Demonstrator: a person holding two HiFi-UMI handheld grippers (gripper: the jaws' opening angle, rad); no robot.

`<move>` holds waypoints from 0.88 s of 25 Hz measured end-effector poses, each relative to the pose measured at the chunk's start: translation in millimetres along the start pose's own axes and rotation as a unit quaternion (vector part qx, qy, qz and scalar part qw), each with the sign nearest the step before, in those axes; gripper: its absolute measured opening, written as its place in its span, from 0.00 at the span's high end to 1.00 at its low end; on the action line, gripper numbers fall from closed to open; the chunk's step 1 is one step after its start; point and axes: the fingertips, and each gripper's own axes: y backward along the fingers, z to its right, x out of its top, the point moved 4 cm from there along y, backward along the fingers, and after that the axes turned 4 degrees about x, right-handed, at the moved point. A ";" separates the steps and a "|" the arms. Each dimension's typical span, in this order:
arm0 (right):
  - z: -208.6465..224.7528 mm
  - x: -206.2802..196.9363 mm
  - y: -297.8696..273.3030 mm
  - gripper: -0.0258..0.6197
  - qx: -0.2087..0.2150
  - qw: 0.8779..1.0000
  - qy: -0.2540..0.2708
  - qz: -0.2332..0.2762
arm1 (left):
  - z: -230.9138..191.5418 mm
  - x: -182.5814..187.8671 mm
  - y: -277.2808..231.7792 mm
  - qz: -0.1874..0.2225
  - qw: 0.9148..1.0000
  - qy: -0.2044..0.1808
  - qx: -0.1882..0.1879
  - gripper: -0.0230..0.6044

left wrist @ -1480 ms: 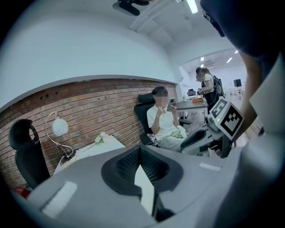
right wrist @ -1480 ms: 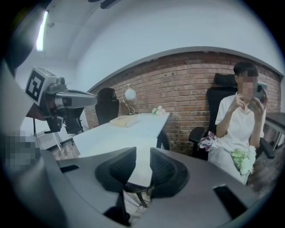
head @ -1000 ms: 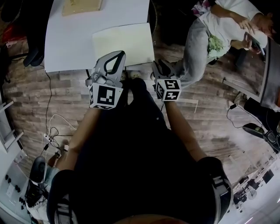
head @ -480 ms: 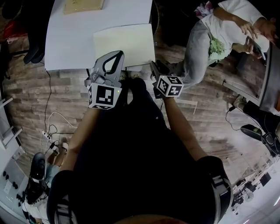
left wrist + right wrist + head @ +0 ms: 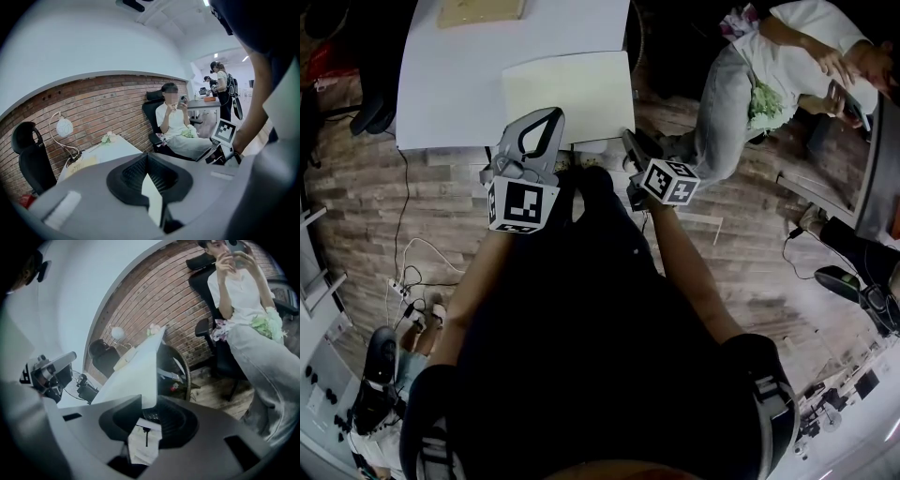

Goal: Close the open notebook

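A pale cream notebook (image 5: 567, 94) lies flat at the near right corner of the white table (image 5: 450, 84); I cannot tell whether it is open. My left gripper (image 5: 546, 118) hangs over the table's front edge, its tips just above the notebook's near left corner, jaws together with nothing between them. My right gripper (image 5: 630, 143) is off the table's right corner, over the wooden floor, also shut and empty. The left gripper view shows the left gripper (image 5: 149, 159) with the table (image 5: 115, 149) beyond. In the right gripper view, the right gripper (image 5: 147, 404) points past the table's edge (image 5: 140, 366).
A seated person in a white shirt (image 5: 769, 75) sits in a chair right of the table. A tan board (image 5: 481, 11) lies at the table's far side. A black chair (image 5: 370, 117) stands at the left. Cables and a power strip (image 5: 405, 286) lie on the floor.
The right gripper has rolled and edged up and to the right, its marker cube now tilted. The left gripper has barely moved. The seated person's arms have shifted.
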 end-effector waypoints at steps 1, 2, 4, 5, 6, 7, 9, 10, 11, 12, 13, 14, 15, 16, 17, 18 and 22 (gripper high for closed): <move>-0.6 0.0 0.2 0.81 -0.002 1.000 -0.003 0.001 | -0.5 -0.2 0.8 0.001 1.000 0.000 -0.001 0.97; -1.4 0.3 0.5 0.81 -0.004 1.000 -0.005 0.001 | -1.2 -0.4 1.5 0.001 1.000 0.000 -0.001 0.97; -3.3 2.4 1.5 0.82 -0.010 1.000 -0.004 0.003 | -2.7 -0.4 2.3 0.002 1.000 0.000 -0.002 0.97; -4.5 3.9 2.3 0.82 -0.014 1.000 -0.002 0.003 | -3.3 -0.4 2.3 0.002 1.000 -0.001 -0.003 0.97; -5.7 5.5 3.4 0.82 -0.019 1.000 0.002 0.004 | -3.6 -0.5 2.2 0.003 1.000 -0.001 -0.003 0.97; -7.0 7.1 4.8 0.82 -0.025 1.000 0.007 0.005 | -3.8 -0.6 1.9 0.004 1.000 -0.001 -0.004 0.97; -10.4 10.2 8.3 0.82 -0.036 0.999 0.016 0.008 | -4.0 -0.7 2.2 0.006 1.000 0.000 -0.005 0.97; -12.6 11.5 10.1 0.82 -0.042 0.999 0.020 0.010 | -4.2 -0.7 2.8 0.008 1.000 0.000 -0.005 0.97; -15.2 12.9 11.7 0.82 -0.048 0.998 0.025 0.012 | -4.5 -0.8 3.4 0.010 1.000 0.000 -0.005 0.97; -17.7 14.5 13.1 0.82 -0.053 0.998 0.030 0.014 | -4.9 -0.8 3.8 0.011 1.000 0.001 -0.006 0.97; -20.2 16.3 14.3 0.82 -0.058 0.998 0.036 0.016 | -5.3 -0.8 4.0 0.013 1.000 0.002 -0.007 0.97; -22.4 18.1 15.3 0.82 -0.063 0.997 0.041 0.017 | -5.7 -0.8 4.0 0.014 1.000 0.002 -0.008 0.97; -24.4 19.6 16.1 0.82 -0.068 0.996 0.046 0.017 | -6.1 -1.0 4.2 0.016 1.000 0.003 -0.009 0.97; -26.3 20.9 16.9 0.83 -0.072 0.996 0.051 0.018 | -6.7 -1.2 4.6 0.017 1.000 0.003 -0.009 0.97; -28.3 22.0 17.6 0.83 -0.076 0.995 0.054 0.018 | -7.5 -1.4 5.1 0.019 1.000 0.004 -0.009 0.97; -30.4 23.1 18.4 0.83 -0.080 0.995 0.058 0.019 | -8.4 -1.7 5.8 0.020 1.000 0.005 -0.008 0.97; -39.7 27.9 22.3 0.84 -0.093 0.992 0.079 0.022 | -11.7 -1.8 9.6 0.026 1.000 0.009 -0.004 0.97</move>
